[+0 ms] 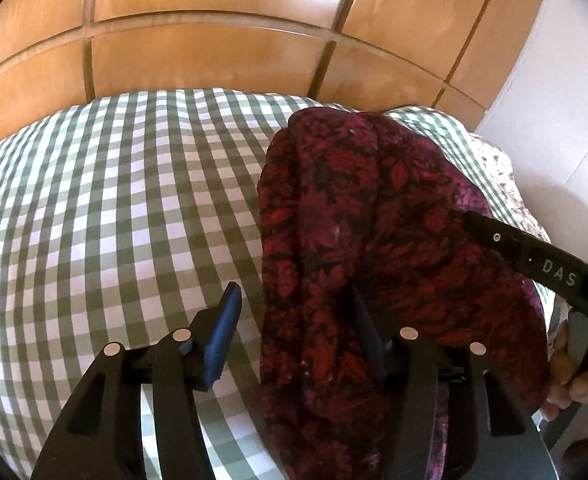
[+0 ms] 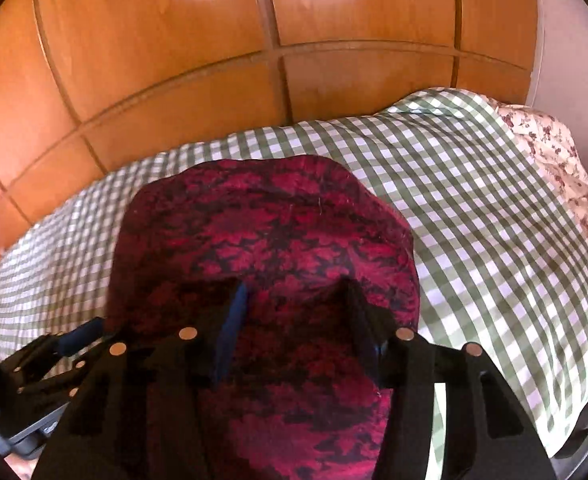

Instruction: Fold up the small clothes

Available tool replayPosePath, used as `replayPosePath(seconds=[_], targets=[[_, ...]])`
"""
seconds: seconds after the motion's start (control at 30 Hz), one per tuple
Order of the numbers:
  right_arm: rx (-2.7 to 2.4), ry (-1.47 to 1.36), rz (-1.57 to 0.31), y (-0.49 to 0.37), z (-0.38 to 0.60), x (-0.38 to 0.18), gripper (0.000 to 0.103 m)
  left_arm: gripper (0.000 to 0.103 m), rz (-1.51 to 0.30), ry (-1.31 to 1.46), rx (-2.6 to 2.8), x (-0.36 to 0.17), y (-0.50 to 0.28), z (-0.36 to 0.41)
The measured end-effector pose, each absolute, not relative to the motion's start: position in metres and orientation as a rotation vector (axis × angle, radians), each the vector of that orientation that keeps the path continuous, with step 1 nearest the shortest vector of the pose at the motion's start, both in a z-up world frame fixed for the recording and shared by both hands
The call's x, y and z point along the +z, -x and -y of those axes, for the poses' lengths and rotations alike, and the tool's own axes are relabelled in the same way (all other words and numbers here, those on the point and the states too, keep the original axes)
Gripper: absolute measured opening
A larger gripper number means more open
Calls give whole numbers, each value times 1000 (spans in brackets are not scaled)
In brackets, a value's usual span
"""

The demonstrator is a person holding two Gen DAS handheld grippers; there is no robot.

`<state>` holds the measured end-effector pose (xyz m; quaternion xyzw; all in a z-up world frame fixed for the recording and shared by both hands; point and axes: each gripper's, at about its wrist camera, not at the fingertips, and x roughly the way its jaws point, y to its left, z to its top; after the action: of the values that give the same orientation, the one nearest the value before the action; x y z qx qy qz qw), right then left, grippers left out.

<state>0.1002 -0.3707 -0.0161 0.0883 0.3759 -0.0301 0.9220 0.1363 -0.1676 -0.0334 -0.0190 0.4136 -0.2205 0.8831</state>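
A dark red floral garment (image 1: pixel 374 216) lies bunched on the green-and-white checked bed cover (image 1: pixel 114 208). My left gripper (image 1: pixel 294 320) is open; its left finger (image 1: pixel 224 332) is over bare cover and its right finger is under the garment's folds. In the right wrist view the garment (image 2: pixel 270 220) drapes between and over the fingers of my right gripper (image 2: pixel 294 304), which stands open with cloth lying between the jaws. The right gripper's arm (image 1: pixel 542 260) shows at the right edge of the left view, resting on the garment.
A wooden panelled wardrobe (image 2: pixel 214 60) stands behind the bed. A floral pillow or quilt (image 2: pixel 562 176) lies at the bed's right end. A white wall (image 1: pixel 554 80) is at the right. My left gripper shows at lower left of the right view (image 2: pixel 54 356).
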Motion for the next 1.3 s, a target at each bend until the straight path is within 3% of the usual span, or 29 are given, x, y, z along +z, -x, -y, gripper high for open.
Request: replayPosePath(seconds=[0.07,0.1,0.17,0.23,0.47,0.8,1.1,1.3], targets=[[-69,-181,-763,-97,369,-11,53,58,-859,40,-449,-33,-141,169],[-69,-187,-751,-94,369,-7,55,65,-857,46,-436,-32,-139,167],[-54,-214,-719,-84,367,0,64,73,-861,73,-419,-29,-140,162],[-48,-244,-693,-72,366,6,81,83,-852,88,-411,-26,-134,156],[-122,-300,-652,-35,368,10,86,85,-777,84,-387,-10,-110,148],[-231,-305,-595,22,356,19,100,89,-656,44,-305,25,-58,129],[-327,-237,-574,63,318,2,101,99,-594,12,-261,34,-13,108],[-371,-223,-558,75,301,0,101,99,-587,10,-249,32,6,101]])
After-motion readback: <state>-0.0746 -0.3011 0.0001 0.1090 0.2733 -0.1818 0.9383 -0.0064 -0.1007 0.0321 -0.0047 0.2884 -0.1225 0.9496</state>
